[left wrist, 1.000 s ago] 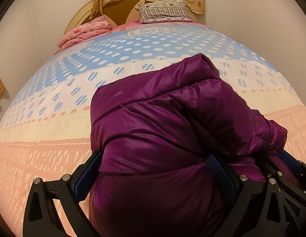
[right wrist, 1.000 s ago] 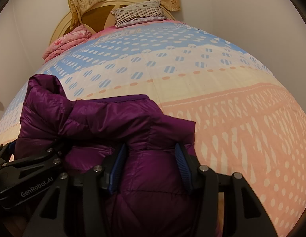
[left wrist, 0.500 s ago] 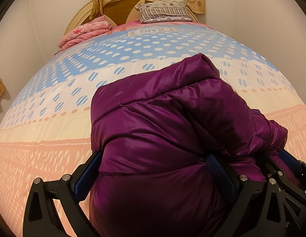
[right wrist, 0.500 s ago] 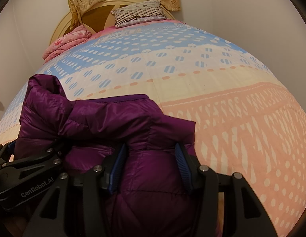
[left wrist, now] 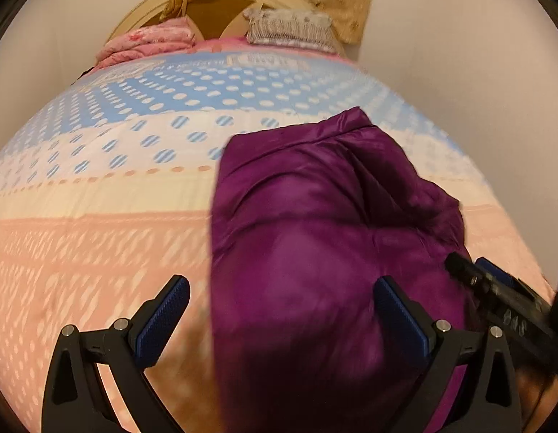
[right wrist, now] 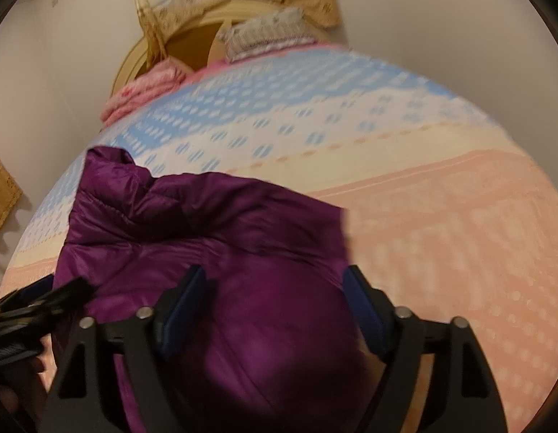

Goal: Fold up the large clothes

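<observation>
On bed [left wrist: 98, 252], six o'clock: purple puffer jacket [left wrist: 315, 234], soft, slippery, light. My left gripper [left wrist: 279, 317] released; right gripper [right wrist: 275, 306] just widened, jacket between. I'd pinch a hem.

Purple jacket [left wrist: 315, 252] near end cut off by bottom edge, bedspread [right wrist: 441, 234] pattern motion-blurred

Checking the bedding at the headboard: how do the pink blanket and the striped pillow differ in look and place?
The pink blanket is plain pink with darker flecks; the striped pillow is greyish with fine stripes. The pink blanket lies folded in a low, long bundle at the left of the headboard; the striped pillow sits more to the right, plumper and shorter. Both rest at the far end of the bed, apart from the purple jacket.
</observation>
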`<state>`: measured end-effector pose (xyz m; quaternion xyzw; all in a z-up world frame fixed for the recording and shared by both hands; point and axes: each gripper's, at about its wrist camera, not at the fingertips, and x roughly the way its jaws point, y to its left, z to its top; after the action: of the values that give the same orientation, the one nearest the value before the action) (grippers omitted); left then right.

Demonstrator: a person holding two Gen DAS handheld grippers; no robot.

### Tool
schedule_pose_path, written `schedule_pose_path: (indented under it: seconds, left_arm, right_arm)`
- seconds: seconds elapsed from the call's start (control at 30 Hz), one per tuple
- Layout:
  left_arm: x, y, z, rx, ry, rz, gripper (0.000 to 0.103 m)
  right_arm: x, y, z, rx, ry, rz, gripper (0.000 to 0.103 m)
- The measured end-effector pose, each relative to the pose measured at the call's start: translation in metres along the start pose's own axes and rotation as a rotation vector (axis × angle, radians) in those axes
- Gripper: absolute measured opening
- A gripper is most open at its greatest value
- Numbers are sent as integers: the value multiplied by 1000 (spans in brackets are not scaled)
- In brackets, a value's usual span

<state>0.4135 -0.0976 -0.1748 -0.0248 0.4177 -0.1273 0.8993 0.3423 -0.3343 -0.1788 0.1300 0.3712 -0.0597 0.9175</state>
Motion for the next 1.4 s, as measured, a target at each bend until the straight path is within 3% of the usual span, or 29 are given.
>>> schedule_pose_path:
  seconds: [0.07,0.13,0.23,0.33,0.47,0.67,0.73,0.8,0.83,0.9,1.13,1.4]
  left_arm:
    - [-2,6,-16,29,19,7,102]
    - [-1,15,-30,5,21,-55,102]
    - [-1,20,-33,-40,31,-99,102]
    - [5,15,-33,-25,45,-130,102]
    - [6,10,-34,-6,48,-169,102]
    - [11,5,-34,4,47,-240,101]
    - [9,-3,-34,29,36,-276,87]
    - [0,-13,-34,76,14,-251,67]
    - [-6,-17,-34,96,11,-240,61]
    - [-19,-19,-32,119,-5,-231,38]
    - [-101,-18,-27,215,-148,-130,33]
    - [-164,23,-32,171,-229,-59,33]
  right_arm:
    - [-2,-9,-8,17,13,19,82]
    - [-2,-14,-13,37,27,36,82]
    - [-1,-14,-20,64,41,63,82]
    - [0,-14,-22,73,46,77,83]
    - [1,0,-26,33,64,165,63]
    - [10,3,-25,33,93,212,62]
    - [13,4,-23,41,111,266,49]
    - [11,3,-24,55,104,309,34]
    - [8,5,-25,48,94,314,32]
    - [0,9,-26,52,71,335,28]
    - [-37,47,-24,34,-10,445,26]
    - [-56,111,-18,-32,-38,556,25]
